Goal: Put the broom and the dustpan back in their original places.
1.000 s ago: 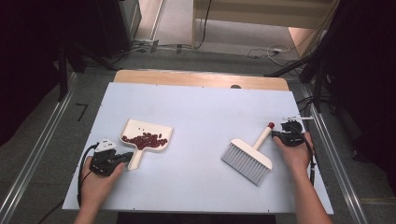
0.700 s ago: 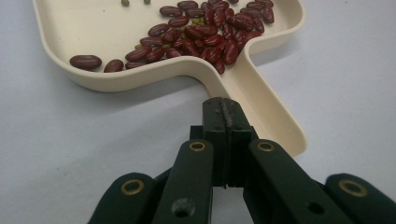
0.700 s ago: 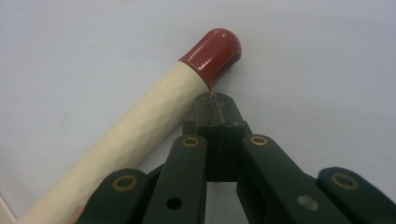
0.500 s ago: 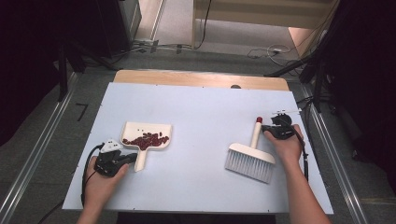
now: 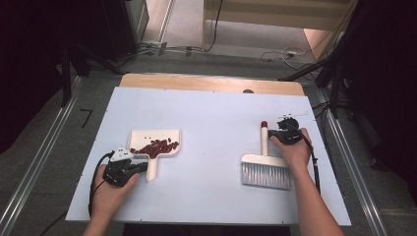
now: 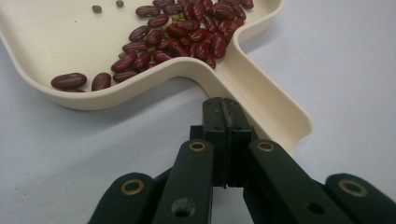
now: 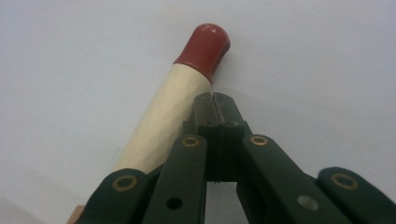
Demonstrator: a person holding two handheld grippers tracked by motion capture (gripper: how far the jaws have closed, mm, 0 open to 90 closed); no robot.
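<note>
High view: white table (image 5: 211, 113) with a wood strip along the far edge, metal rails on both sides. Dustpan (image 5: 155, 145) sits left of centre, near the front-left; brush (image 5: 264, 164) right of centre, bristles toward the near edge. Wide bare stretch between them and across the far half. Left gripper (image 5: 140, 167) lies at the dustpan's handle, right gripper (image 5: 275, 136) beside the brush handle, well in from the right edge.

Left gripper view: jaws clenched together, nothing between them, tips just beside the cream dustpan (image 6: 261, 93) handle, maybe touching, hard to tell. Dark red kidney beans (image 6: 187, 35) piled against the pan's back wall, a few small green beans (image 6: 96, 8) loose farther in.

Right gripper view: jaws pressed shut and empty, lying alongside the brush handle (image 7: 173, 112), cream with a red cap (image 7: 205, 46), flat on bare white table.
</note>
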